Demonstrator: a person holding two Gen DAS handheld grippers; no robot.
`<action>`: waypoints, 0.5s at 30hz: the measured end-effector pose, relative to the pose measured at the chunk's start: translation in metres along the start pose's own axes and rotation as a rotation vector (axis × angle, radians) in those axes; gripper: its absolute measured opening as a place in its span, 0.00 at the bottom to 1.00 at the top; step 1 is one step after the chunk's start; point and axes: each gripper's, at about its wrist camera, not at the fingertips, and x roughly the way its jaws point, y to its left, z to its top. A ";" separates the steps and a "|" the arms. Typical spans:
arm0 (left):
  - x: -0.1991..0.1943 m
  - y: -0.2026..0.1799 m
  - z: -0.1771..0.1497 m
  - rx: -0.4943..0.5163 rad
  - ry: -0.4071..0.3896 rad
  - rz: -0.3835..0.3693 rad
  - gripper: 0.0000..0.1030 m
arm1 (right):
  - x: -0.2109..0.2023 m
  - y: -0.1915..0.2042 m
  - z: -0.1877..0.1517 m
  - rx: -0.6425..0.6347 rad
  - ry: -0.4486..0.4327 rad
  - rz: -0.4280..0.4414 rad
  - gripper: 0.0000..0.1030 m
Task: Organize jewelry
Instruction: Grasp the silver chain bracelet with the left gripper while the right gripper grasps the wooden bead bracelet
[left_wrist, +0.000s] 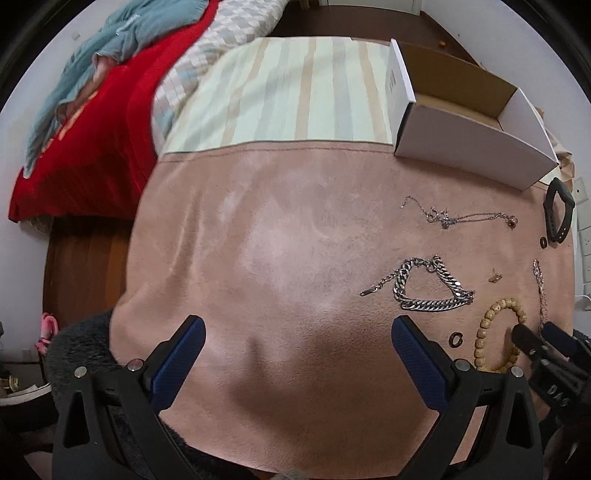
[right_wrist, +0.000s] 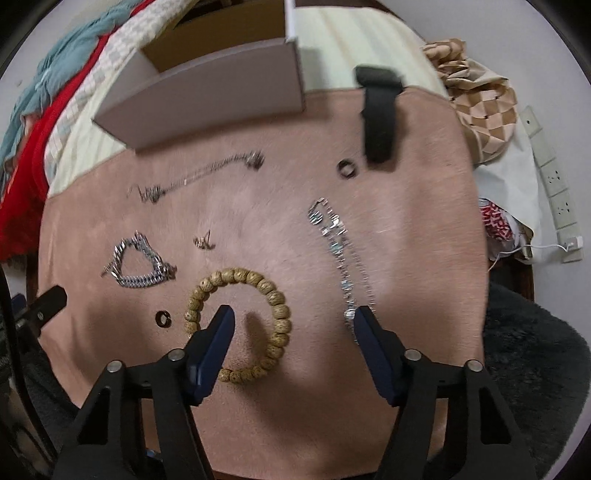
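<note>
Jewelry lies on a pink cloth (left_wrist: 277, 258). A wooden bead bracelet (right_wrist: 275, 295) lies right under my right gripper (right_wrist: 293, 314), which is open, its left finger inside the bead loop and its right finger over the end of a crystal bracelet (right_wrist: 338, 243). A silver chain bracelet (right_wrist: 138, 266) (left_wrist: 428, 288), a thin necklace (right_wrist: 207, 171) (left_wrist: 458, 218), a small earring (right_wrist: 203, 242), two dark rings (right_wrist: 347, 168) (right_wrist: 162, 318) and a black band (right_wrist: 378, 110) lie around. My left gripper (left_wrist: 295, 332) is open and empty over bare cloth, left of the jewelry.
An open white cardboard box (left_wrist: 461, 144) (right_wrist: 207, 92) stands at the far edge of the cloth. Beyond it lie a striped sheet (left_wrist: 295, 92) and a red blanket (left_wrist: 92, 140). A checkered bag (right_wrist: 476, 107) and a power strip (right_wrist: 554, 181) lie at the right.
</note>
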 end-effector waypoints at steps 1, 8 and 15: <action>0.003 -0.002 0.000 0.009 0.007 -0.011 0.99 | 0.001 0.004 -0.002 -0.024 -0.015 -0.023 0.57; 0.020 -0.019 0.005 0.027 0.069 -0.107 0.99 | 0.007 0.004 -0.011 -0.058 -0.018 -0.054 0.09; 0.036 -0.041 0.012 0.043 0.107 -0.193 0.79 | 0.003 -0.009 -0.010 -0.044 0.006 -0.046 0.09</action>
